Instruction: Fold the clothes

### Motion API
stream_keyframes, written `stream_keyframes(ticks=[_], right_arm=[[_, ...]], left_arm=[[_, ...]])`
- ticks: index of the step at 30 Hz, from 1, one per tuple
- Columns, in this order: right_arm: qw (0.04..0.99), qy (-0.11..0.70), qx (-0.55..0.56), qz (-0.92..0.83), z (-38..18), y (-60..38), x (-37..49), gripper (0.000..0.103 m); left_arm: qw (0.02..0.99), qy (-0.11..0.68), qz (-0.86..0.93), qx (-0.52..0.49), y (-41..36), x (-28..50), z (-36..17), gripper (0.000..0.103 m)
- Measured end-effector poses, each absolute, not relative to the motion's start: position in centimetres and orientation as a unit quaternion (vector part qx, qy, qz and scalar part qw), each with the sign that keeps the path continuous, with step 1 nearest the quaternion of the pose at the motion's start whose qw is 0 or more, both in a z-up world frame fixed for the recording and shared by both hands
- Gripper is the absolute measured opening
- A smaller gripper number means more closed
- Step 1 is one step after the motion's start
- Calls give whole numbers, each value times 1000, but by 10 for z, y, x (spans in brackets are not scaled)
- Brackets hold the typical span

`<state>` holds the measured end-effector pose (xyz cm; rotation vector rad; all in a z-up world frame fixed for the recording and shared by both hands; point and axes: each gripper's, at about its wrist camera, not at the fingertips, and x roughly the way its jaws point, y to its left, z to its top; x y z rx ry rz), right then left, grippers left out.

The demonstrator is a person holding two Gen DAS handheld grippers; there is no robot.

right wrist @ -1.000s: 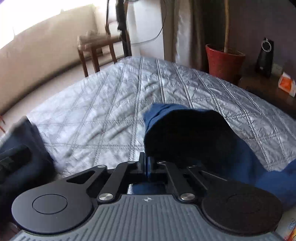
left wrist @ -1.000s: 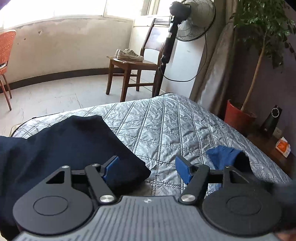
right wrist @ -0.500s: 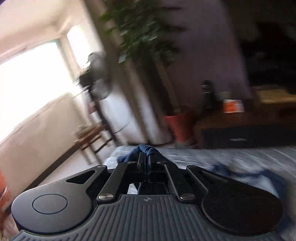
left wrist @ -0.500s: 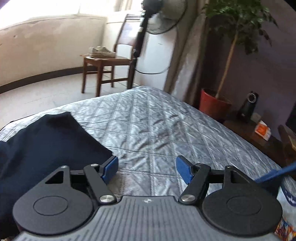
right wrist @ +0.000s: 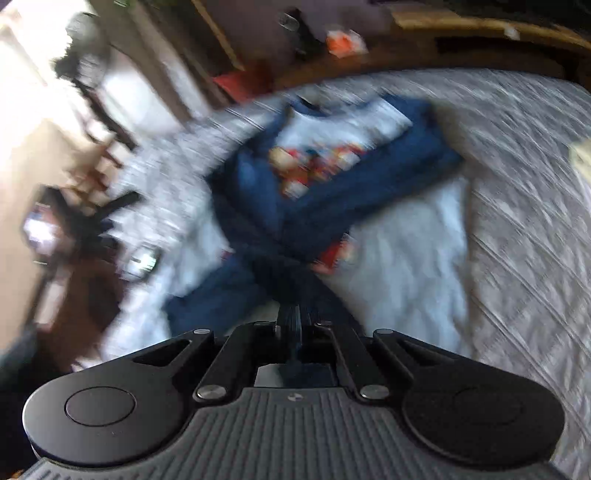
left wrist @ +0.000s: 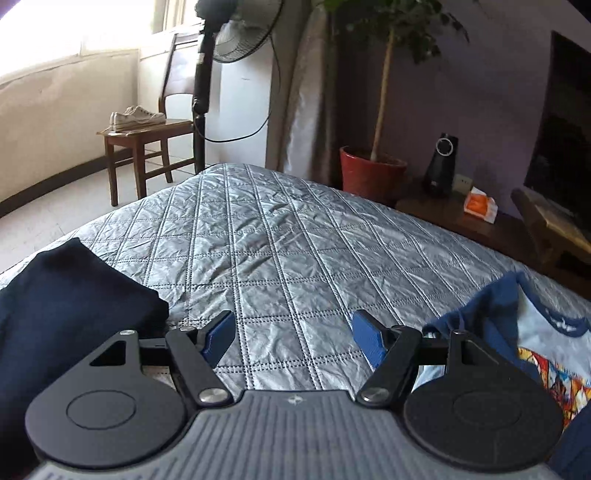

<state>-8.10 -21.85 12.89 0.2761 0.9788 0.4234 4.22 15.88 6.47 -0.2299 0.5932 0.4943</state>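
Note:
A white and blue shirt (right wrist: 369, 173) with a colourful print lies spread on the grey quilted bed (right wrist: 524, 155); the right wrist view is blurred by motion. My right gripper (right wrist: 295, 317) is shut on one blue sleeve (right wrist: 291, 273) of this shirt, which stretches from the jaws to the shirt's body. In the left wrist view the same shirt (left wrist: 546, 339) shows at the right edge. My left gripper (left wrist: 293, 334) stands open over bare quilt with nothing between its blue pads. A folded dark navy garment (left wrist: 70, 306) lies left of it.
Beyond the bed (left wrist: 295, 236) stand a wooden chair (left wrist: 147, 147) with white shoes, a standing fan (left wrist: 236, 33), a potted plant in a red pot (left wrist: 369, 177) and a dark side table (left wrist: 461, 218) with a speaker and an orange pack.
My right gripper swung far to the right with the blue sleeve, and now looks down on the spread shirt. My left gripper moved right, off the dark garment's edge, still open.

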Motion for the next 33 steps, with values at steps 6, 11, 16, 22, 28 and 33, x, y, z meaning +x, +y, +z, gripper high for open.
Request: stream_keyframes(ticks=[6, 11, 16, 22, 28, 33], right_arm=[[861, 483, 96, 131, 114, -226, -68, 46], [849, 497, 127, 130, 74, -214, -42, 46], [837, 521, 95, 139, 42, -196, -41, 10], [869, 458, 20, 188, 91, -179, -74, 4], [824, 546, -10, 149, 86, -192, -75, 12], [865, 481, 19, 140, 107, -195, -56, 30]], left_arm=[[926, 320, 179, -92, 145, 49, 58, 68], [934, 310, 156, -82, 139, 50, 58, 69], [931, 326, 143, -81, 137, 53, 54, 68], [932, 327, 136, -75, 133, 53, 53, 69], [931, 329, 141, -77, 135, 54, 53, 69], [931, 330, 140, -73, 135, 55, 52, 69]])
